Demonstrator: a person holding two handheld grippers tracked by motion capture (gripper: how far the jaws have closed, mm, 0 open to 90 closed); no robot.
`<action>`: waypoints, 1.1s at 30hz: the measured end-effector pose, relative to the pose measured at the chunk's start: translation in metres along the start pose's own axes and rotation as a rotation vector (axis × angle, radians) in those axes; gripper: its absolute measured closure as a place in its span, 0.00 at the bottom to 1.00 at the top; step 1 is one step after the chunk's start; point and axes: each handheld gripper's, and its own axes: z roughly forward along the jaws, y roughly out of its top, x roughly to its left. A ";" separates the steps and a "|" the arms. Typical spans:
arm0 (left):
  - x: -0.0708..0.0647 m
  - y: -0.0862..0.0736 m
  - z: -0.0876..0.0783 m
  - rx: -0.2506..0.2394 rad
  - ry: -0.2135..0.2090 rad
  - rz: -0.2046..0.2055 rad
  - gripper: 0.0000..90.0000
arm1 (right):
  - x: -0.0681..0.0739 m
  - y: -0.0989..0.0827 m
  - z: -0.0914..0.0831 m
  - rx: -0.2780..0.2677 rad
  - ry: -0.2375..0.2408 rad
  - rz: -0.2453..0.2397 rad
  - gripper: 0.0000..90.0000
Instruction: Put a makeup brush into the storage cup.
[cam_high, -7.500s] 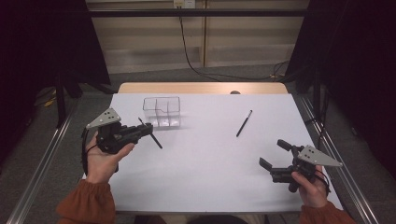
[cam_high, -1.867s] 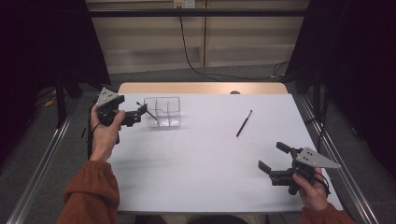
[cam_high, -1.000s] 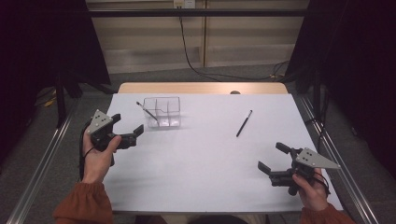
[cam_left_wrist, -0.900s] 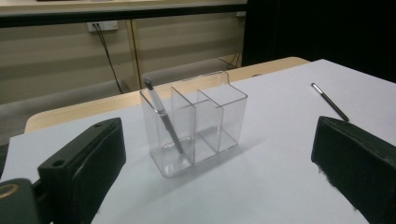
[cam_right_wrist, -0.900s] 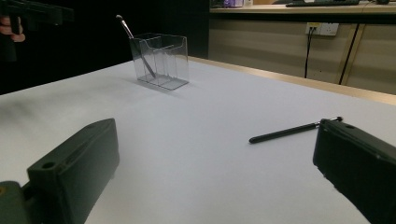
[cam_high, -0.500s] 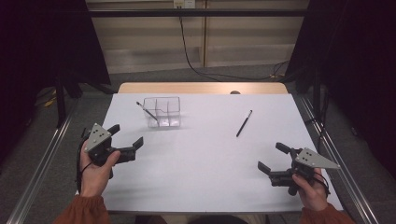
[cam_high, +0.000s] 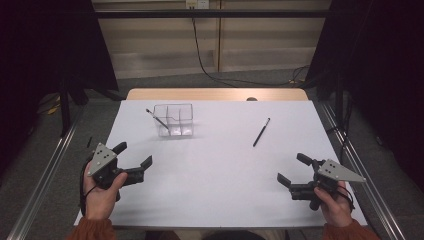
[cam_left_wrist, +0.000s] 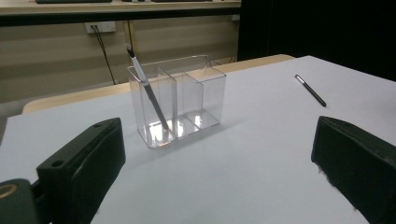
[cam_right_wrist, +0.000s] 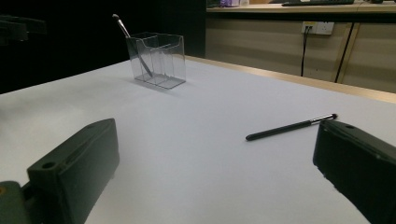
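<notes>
1 pen leans in the holder, tip down, top tilted left; both grippers are spread, empty.

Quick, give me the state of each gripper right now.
Left gripper: open, holding nothing, above the table near its left edge.
Right gripper: open, holding nothing, near the table's right front corner.

No readable text, label, brand, number or sign can be made out in any view. All surfaces are seen unmarked.
</notes>
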 end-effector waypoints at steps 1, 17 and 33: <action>-0.001 -0.002 -0.001 0.002 0.003 -0.001 0.03 | 0.000 0.000 0.000 0.000 -0.003 0.002 0.00; -0.010 -0.019 -0.018 -0.014 -0.027 -0.014 0.04 | -0.001 0.000 0.000 0.001 -0.018 0.012 0.00; -0.013 -0.026 -0.017 0.005 -0.033 -0.017 0.04 | -0.002 -0.001 -0.003 -0.001 -0.019 0.014 0.00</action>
